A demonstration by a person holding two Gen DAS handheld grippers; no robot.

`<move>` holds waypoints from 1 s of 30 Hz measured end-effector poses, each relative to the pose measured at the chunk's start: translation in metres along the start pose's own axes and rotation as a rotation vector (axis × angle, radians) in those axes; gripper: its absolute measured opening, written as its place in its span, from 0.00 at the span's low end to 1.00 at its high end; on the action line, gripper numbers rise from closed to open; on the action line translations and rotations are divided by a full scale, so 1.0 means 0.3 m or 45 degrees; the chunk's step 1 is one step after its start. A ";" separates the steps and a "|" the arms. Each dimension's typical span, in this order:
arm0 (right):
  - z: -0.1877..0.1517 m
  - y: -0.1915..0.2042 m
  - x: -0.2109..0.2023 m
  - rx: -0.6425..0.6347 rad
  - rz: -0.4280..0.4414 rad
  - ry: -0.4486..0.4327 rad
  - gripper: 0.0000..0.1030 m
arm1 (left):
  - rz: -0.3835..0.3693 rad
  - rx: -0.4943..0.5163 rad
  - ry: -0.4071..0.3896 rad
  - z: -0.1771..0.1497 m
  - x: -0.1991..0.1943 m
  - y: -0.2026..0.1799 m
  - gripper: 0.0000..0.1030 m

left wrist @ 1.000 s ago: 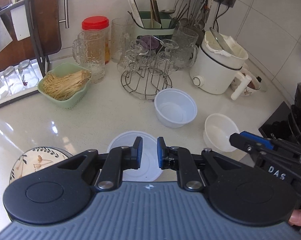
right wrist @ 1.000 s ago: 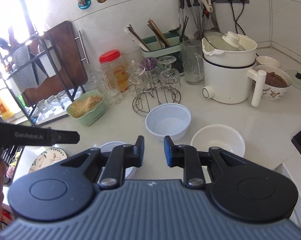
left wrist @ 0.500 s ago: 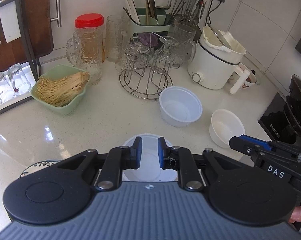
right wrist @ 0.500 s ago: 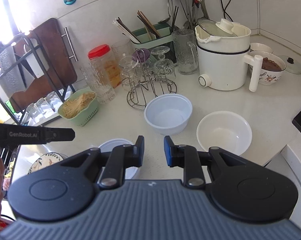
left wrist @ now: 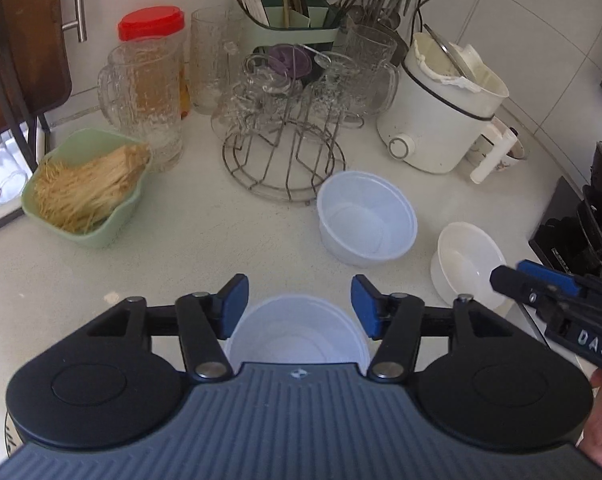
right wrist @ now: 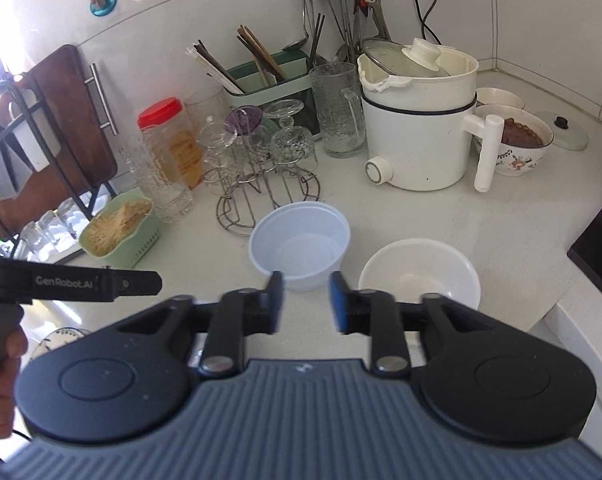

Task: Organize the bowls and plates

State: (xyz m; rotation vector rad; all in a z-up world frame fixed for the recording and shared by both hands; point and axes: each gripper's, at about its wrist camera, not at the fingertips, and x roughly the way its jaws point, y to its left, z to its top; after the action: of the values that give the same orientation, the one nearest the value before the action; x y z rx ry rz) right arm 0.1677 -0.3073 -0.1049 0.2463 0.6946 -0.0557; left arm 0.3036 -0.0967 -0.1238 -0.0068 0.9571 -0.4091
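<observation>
Three bowls are sitting on the white countertop (left wrist: 205, 240): a translucent plastic bowl (left wrist: 367, 218) just in front of the wire glass rack (left wrist: 283, 160), a white ceramic bowl (left wrist: 467, 262) near the counter's right edge, and a third plastic bowl (left wrist: 297, 334) close to the front edge. The left gripper (left wrist: 299, 306) is hovering over this nearest bowl, its jaws opening, the blue pads flanking the rim without touching it. The right gripper (right wrist: 305, 300) is also opening, with nothing between its jaws, pointing between the other two bowls. A patterned plate (right wrist: 59, 338) is peeking out at the front left.
</observation>
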 end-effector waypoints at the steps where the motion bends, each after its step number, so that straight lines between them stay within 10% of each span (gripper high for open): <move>1: 0.011 -0.010 0.009 0.008 -0.006 -0.007 0.76 | 0.004 -0.002 0.000 0.016 0.010 -0.003 0.64; 17: 0.166 -0.163 0.230 0.100 0.044 0.056 0.80 | -0.031 0.021 0.078 0.230 0.258 -0.079 0.71; 30: 0.193 -0.178 0.501 0.044 0.102 0.268 0.42 | -0.039 -0.068 0.266 0.264 0.494 -0.052 0.53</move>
State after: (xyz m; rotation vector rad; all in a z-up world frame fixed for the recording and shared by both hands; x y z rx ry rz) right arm 0.3125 -0.3684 -0.1691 0.3157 0.8924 0.0357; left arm 0.4362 -0.1754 -0.1922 -0.0277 1.1748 -0.4182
